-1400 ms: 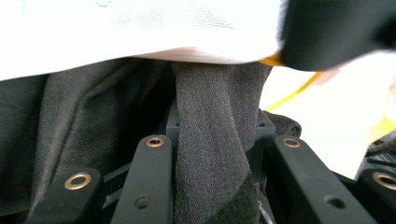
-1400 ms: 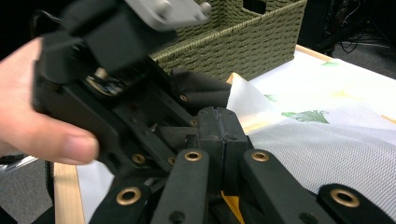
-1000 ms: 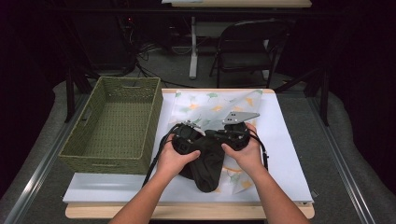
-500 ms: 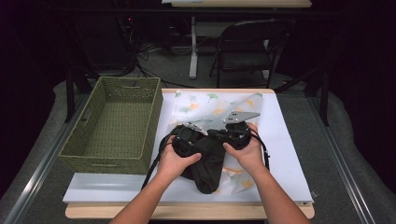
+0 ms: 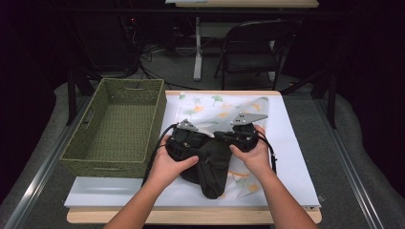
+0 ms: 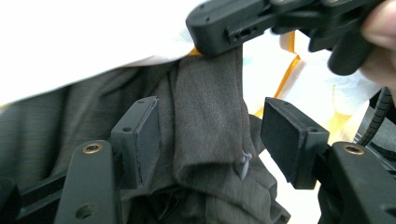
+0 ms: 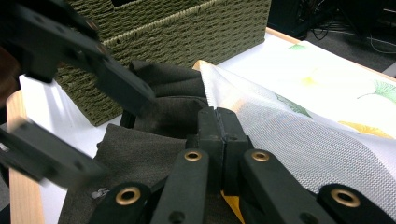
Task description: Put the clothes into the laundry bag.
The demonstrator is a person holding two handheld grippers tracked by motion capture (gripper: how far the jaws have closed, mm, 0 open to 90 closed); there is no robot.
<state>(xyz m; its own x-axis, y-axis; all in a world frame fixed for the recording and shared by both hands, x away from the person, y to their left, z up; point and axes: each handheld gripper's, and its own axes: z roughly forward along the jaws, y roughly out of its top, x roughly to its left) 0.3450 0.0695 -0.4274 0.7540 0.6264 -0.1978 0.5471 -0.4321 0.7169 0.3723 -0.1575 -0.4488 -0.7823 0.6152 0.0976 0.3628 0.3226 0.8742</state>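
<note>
**Folding the dark garment**

My left gripper (image 6: 210, 140) stands open, its jaws either side of a raised fold of the dark garment (image 5: 210, 160), which lies bunched mid-table on the leaf-print cloth (image 5: 210, 107), right of the wicker basket (image 5: 119, 126). My right gripper (image 7: 218, 128) is clamped on the garment's edge. I'd close the left squarely on that fold, keeping the cloth beneath out of the pinch.
</note>
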